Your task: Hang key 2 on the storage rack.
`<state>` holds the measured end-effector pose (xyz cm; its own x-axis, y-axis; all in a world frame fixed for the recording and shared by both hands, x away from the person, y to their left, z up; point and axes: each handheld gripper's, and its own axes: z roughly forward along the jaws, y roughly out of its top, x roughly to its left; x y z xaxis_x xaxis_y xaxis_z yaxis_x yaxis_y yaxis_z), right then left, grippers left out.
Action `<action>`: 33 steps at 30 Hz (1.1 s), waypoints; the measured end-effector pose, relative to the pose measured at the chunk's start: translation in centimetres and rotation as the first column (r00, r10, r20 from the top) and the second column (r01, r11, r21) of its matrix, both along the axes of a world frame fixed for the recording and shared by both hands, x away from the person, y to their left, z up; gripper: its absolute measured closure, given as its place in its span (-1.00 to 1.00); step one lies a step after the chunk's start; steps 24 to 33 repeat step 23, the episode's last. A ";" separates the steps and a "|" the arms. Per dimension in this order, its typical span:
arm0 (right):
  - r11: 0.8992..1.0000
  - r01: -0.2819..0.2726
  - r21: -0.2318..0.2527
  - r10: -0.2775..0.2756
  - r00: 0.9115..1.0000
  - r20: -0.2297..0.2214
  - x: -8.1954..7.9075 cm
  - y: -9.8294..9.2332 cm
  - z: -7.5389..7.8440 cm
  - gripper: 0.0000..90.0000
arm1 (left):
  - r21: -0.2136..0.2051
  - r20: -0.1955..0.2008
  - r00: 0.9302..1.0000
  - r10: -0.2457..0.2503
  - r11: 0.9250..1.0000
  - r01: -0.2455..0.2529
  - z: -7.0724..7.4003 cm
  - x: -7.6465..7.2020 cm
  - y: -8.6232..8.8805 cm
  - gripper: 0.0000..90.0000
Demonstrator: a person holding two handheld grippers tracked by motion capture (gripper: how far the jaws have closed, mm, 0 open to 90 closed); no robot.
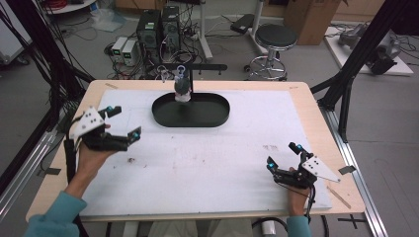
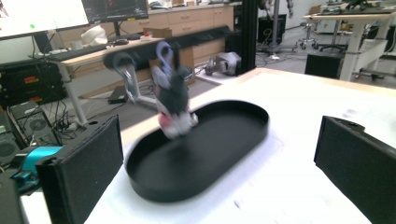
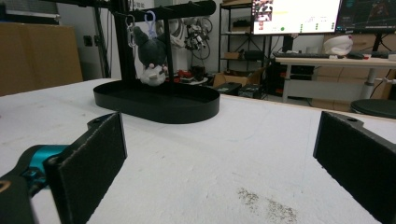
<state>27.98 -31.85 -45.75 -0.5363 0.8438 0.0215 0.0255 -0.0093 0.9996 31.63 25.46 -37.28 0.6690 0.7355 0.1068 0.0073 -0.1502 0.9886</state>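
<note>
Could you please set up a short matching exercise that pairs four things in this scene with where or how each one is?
Things:
1. plush keychain
2. oval black tray
3. left gripper
4. right gripper

Places or states:
A. low at the table's near right corner, jaws open
B. hangs by a clip from the stand's bar
C. lies at the far middle of the white mat
D. held above the table's left edge, jaws open

Pairs: 1-B, 2-C, 3-D, 4-A

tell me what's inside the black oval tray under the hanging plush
The black oval tray holds just the stand's upright post; the plush keychain hangs over it from the bar. The near rim covers a strip of its floor.
</note>
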 end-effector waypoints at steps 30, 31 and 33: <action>1.000 0.000 -0.003 0.000 1.000 0.005 -0.1 0.0 0.0 -0.96 | -0.189 0.010 0.999 0.050 0.981 -0.047 -8.5 -3.6 1.4 -0.96; 1.000 0.000 -0.003 0.000 1.000 0.005 -0.1 0.0 0.0 -0.96 | -0.189 0.010 0.999 0.050 0.981 -0.047 -8.5 -3.6 1.4 -0.96; 1.000 0.000 -0.003 0.000 1.000 0.005 -0.1 0.0 0.0 -0.96 | -0.189 0.010 0.999 0.050 0.981 -0.047 -8.5 -3.6 1.4 -0.96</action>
